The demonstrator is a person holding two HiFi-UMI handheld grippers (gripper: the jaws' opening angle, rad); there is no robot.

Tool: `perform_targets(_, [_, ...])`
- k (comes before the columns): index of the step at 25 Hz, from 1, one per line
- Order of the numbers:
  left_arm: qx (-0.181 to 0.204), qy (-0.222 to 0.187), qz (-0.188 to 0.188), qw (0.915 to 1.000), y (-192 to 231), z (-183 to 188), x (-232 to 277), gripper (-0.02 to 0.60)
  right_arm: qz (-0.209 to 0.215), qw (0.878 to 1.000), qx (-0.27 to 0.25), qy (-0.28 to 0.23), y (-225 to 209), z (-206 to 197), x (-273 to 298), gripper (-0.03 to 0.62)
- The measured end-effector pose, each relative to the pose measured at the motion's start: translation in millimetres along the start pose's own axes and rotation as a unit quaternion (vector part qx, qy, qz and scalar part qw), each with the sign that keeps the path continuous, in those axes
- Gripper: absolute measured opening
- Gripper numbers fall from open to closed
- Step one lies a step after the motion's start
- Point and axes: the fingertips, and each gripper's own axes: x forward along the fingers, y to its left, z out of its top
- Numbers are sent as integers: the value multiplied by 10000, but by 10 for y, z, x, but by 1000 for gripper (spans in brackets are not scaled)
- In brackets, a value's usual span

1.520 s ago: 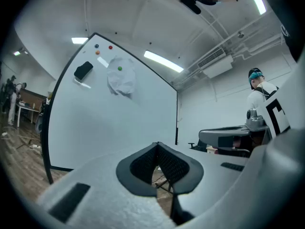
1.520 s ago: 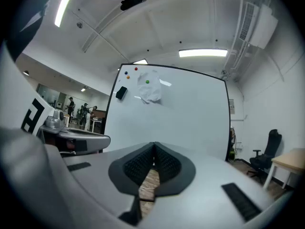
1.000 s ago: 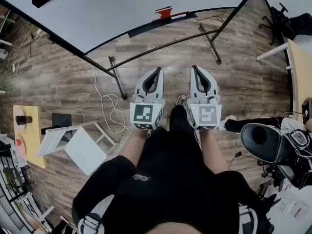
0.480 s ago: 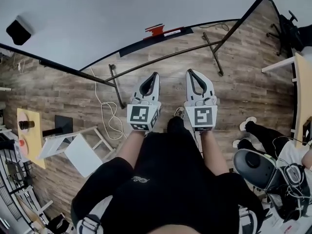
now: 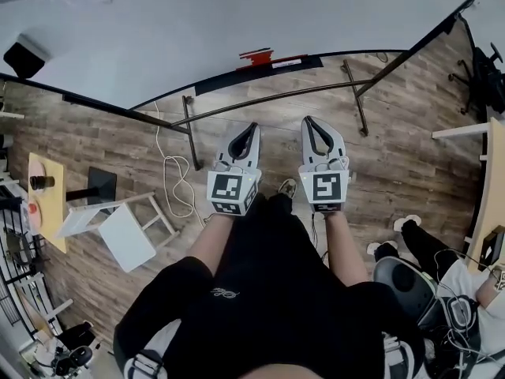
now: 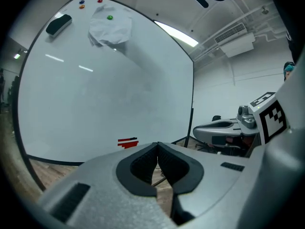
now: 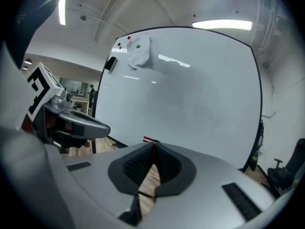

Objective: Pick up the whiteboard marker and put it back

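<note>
A big whiteboard [image 5: 237,14] fills the front, and its stand's crossbar [image 5: 268,101] runs between it and the two tongs. The left tongs [image 5: 253,126] and right tongs [image 5: 308,121] are both closed and empty. The red marker [image 5: 256,55] lies on the board's tray [image 5: 221,80], well ahead of both.

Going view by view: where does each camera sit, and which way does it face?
Head view: on the person's head, facing steeply down at the floor; arms, legs, left gripper and right gripper show.
Left gripper view: on the left gripper, facing the whiteboard past shut jaws; right gripper alongside.
Right gripper view: on the right gripper, likewise; left gripper alongside.
Shared: whiteboard, red items on its ledge.
</note>
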Motion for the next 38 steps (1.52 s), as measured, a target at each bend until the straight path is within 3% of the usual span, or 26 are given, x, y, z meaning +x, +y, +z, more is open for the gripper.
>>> perform_targets(9, [-323,43,139,9994,665,-87,24,6,258,9954,-739,546,255,13,665,5])
perform_targets(13, [-391,24,18,9992,876,-116,31,6,324,9859,-1389,874,362,11,1044,5])
perform_targets(17, [-530,175,102,9984,1059,-250,70,6,415,9769,-1628,1321,304,-192,1372,5])
perform_targets(23, [-686,392,499,9956,1200,-460,323,7,819,9440,-2641,1801,76,-505,1802,5])
perform_targets(35, [-955,794,1215,9848,1094,-670,889,8,1715,8710,-3994,2288,-407,-1260,2482,10])
perform_targets(38, [-1068,834,1365,9813,1097,-708,942,8,1943,8513,-4229,2423,-410,-1421,2606,106])
